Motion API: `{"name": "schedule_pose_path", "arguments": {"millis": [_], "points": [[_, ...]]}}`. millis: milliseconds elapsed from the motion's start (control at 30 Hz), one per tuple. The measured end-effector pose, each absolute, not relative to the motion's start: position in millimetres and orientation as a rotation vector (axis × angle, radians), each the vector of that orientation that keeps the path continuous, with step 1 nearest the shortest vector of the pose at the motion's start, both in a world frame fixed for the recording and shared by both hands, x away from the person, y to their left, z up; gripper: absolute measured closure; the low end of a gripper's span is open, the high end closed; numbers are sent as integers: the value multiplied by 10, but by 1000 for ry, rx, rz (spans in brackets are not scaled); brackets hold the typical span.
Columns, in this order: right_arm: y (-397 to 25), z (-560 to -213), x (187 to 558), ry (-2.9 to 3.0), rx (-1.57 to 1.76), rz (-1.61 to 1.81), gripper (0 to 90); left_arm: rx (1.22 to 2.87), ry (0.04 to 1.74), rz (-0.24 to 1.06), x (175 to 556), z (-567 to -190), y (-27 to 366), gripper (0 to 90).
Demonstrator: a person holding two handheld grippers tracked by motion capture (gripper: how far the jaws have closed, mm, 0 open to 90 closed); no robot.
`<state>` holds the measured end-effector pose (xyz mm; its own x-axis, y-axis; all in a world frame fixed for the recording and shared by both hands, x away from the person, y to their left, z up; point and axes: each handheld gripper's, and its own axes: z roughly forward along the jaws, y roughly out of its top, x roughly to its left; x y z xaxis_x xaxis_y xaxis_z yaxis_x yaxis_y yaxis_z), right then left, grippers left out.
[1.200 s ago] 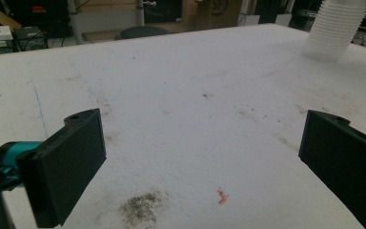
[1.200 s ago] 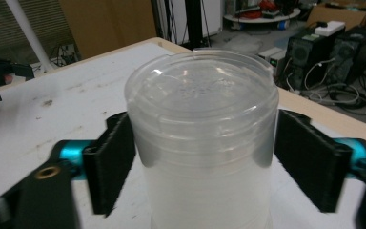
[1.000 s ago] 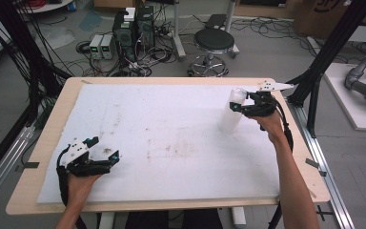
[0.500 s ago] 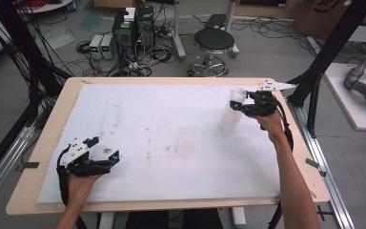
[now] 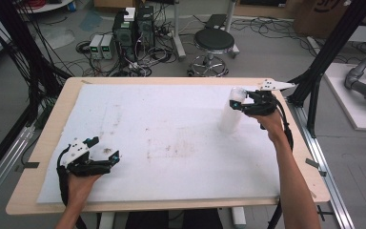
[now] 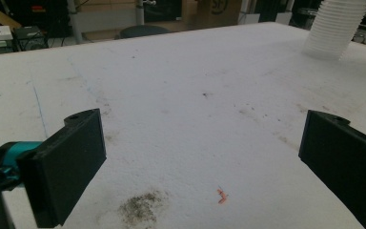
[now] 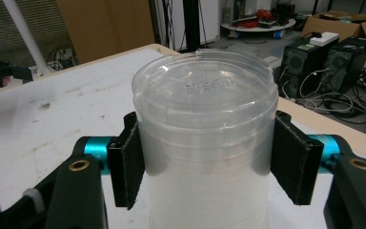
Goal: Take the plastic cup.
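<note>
Right gripper [image 5: 242, 103] is up at the far right of the table [image 5: 171, 81], jaws clamped either side of the top of the cup stack [image 5: 231, 114]; in the right gripper view the pads press the translucent wall on both flanks just under the top rim of the stack [image 7: 205, 138], and the flat, embossed cup bottom faces up, so the cups are upside down.

Around it: the white mat [image 5: 162, 138] covers nearly the whole top, scuffed and speckled with dark marks at its middle; nothing lies between the stack and the near edge, and the mat beside it is bare. Off the far edge, on the floor, a black stool [image 5: 213, 45] and computer towers [image 5: 134, 28] with tangled cables; a black frame post [image 5: 324, 62] rises just beyond the right hand [image 5: 269, 121].

The stack stands upright on the mat, long axis vertical, its wide mouth end down and narrower closed end up; from the high view it leans a touch toward the gripper, though that may be the camera angle. In the left gripper view its ribbed base [image 6: 336, 28] sits far off at the upper right.

Left gripper [image 5: 106, 160] rests at the near left corner, well apart from the stack; jaws wide apart with nothing between them, only stained mat and a small orange scrap [image 6: 222, 195].
</note>
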<state>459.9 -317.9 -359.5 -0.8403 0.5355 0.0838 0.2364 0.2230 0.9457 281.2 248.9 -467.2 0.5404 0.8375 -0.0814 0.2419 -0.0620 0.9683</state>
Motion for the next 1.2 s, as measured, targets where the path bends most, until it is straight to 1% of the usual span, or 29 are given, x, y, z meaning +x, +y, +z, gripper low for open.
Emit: {"name": "schedule_pose_path", "arguments": {"millis": [233,400,633,700,833,900,1133,1200], "points": [[-3180,-3548,4595,2225,716,1662,355,1600,939,629,2813,-4672,2490,18],[-3174,-3433,4586,2210,702,1659,361,1600,939,629,2813,-4672,2490,18],[-3189,-3157,4589,2181,691,1659,363,1600,936,628,2813,-4672,2490,18],[-3187,-3129,4585,2180,695,1660,363,1601,938,627,2814,-4672,2491,18],[-3169,-2912,4574,2170,677,1667,363,1602,937,627,2814,-4671,2492,18],[-3165,-2872,4573,2172,675,1663,363,1600,938,628,2814,-4672,2491,18],[-3141,-2565,4523,2159,658,1650,370,1605,933,627,2815,-4671,2493,18],[-3132,-2526,4507,2155,657,1654,369,1602,936,625,2815,-4672,2491,18]]}}
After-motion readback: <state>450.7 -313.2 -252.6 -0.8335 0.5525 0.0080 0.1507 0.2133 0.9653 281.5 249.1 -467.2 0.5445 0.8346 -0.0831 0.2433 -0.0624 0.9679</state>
